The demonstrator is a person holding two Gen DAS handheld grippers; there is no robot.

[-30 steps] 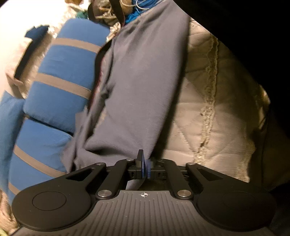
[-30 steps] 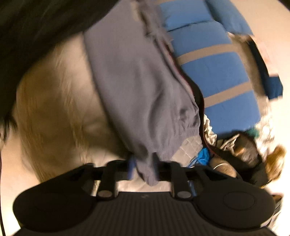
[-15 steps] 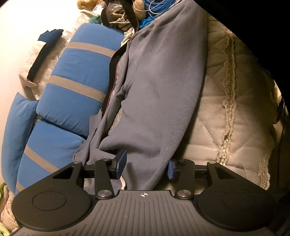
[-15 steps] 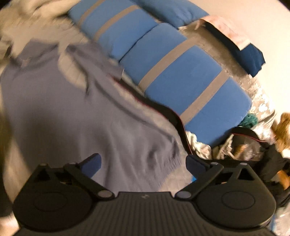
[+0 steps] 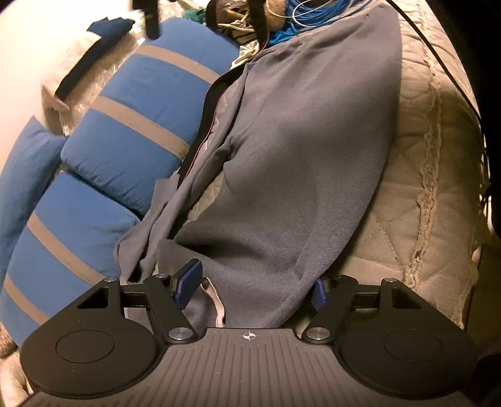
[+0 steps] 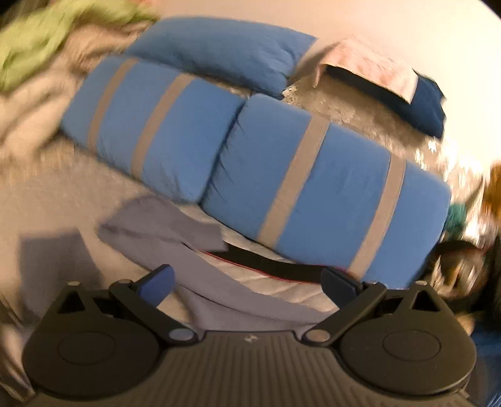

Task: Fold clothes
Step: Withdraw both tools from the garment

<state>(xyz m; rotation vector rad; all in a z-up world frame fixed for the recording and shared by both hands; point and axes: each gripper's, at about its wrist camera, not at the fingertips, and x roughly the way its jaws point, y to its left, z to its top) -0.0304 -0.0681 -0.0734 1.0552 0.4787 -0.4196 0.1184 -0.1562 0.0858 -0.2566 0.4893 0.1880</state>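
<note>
On the quilted bedspread (image 5: 416,175), beside the blue striped pillows (image 5: 147,103) — one grey garment (image 5: 297,150), laid long and flat. My left gripper (image 5: 255,288) sits low at its near end, tilted downward, jaws opening; the cloth lies between the blue pads (image 5: 188,281), no longer pinched. My right gripper (image 6: 247,283) — raised above the garment's edge (image 6: 200,269), angled down toward the pillows (image 6: 313,175), view blurred — jaws spread wide, nothing gripped. Green cloth (image 6: 47,37) past the pillows' far end.

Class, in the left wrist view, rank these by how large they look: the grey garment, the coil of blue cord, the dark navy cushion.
1. Grey garment, clearly largest.
2 and 3. Coil of blue cord and dark navy cushion look alike; both are far and partly cut off, so unranked.
</note>
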